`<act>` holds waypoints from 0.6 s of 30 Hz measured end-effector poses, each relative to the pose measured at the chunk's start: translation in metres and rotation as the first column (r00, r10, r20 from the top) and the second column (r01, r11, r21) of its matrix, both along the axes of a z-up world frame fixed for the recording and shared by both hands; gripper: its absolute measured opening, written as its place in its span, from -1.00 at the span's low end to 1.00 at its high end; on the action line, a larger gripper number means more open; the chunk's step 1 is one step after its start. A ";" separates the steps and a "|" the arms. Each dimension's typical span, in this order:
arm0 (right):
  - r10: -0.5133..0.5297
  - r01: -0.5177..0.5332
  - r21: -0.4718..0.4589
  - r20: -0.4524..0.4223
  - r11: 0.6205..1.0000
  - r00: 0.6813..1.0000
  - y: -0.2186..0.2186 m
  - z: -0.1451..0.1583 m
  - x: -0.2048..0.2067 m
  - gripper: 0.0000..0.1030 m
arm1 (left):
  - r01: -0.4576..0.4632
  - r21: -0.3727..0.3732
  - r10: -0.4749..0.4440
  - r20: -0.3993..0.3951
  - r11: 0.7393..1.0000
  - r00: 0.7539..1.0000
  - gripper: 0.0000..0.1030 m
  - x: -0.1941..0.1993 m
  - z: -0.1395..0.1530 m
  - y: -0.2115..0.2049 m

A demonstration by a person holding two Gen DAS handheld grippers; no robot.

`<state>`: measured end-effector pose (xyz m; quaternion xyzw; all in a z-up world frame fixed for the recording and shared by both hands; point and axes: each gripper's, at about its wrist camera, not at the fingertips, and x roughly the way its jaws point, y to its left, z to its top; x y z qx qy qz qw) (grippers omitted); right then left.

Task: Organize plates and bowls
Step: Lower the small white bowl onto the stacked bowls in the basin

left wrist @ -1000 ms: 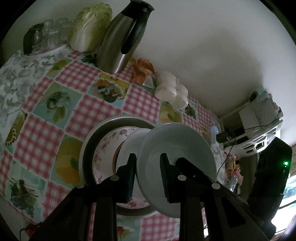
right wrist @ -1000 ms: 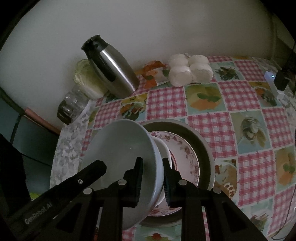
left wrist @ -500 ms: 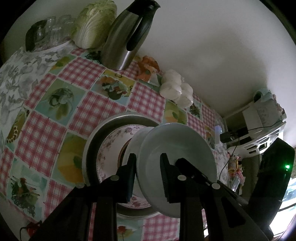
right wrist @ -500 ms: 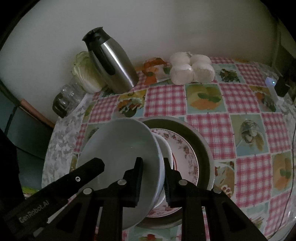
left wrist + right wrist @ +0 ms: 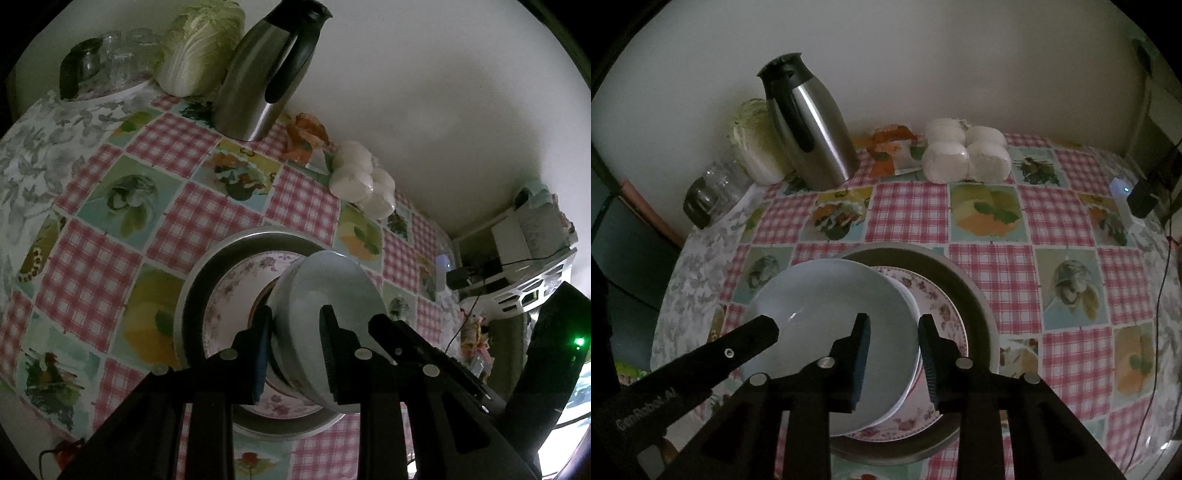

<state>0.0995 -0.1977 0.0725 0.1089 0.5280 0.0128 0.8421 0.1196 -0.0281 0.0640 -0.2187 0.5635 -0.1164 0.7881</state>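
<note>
A pale grey-blue bowl (image 5: 325, 295) (image 5: 827, 306) is held tilted over a stack: a flowered plate (image 5: 236, 284) (image 5: 938, 306) inside a wide metal dish (image 5: 199, 273) (image 5: 971, 291). A white bowl's rim (image 5: 915, 317) shows nested under the grey-blue one. My left gripper (image 5: 295, 332) is shut on the bowl's rim, one finger inside and one outside. My right gripper (image 5: 893, 339) is shut on the opposite rim in the same way. The left gripper's arm shows in the right wrist view (image 5: 701, 354).
A steel thermos jug (image 5: 262, 74) (image 5: 809, 125), a cabbage (image 5: 199, 48) (image 5: 753, 144), glass jars (image 5: 107, 62) (image 5: 709, 192), an orange packet (image 5: 890, 144) and white buns (image 5: 362, 181) (image 5: 964, 155) stand along the wall. A white rack (image 5: 532, 280) stands right of the table.
The bowl has tipped from edge-on toward level and dropped closer to the flowered plate. Both grippers keep their hold on its rim.
</note>
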 end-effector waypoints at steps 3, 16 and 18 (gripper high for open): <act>0.005 -0.005 0.014 0.001 1.000 1.000 0.000 0.000 0.000 -0.41 | -0.003 0.008 0.003 -0.006 1.000 1.000 -0.50 0.000 0.000 0.001; -0.060 0.064 0.062 -0.065 0.996 0.996 -0.026 -0.017 0.001 -0.28 | -0.065 0.010 0.065 -0.031 0.998 0.997 -0.46 0.005 -0.010 0.015; -0.064 0.068 0.065 -0.060 0.996 0.996 -0.028 -0.015 0.001 -0.27 | -0.065 0.004 0.065 -0.046 0.998 0.997 -0.45 0.006 -0.014 0.015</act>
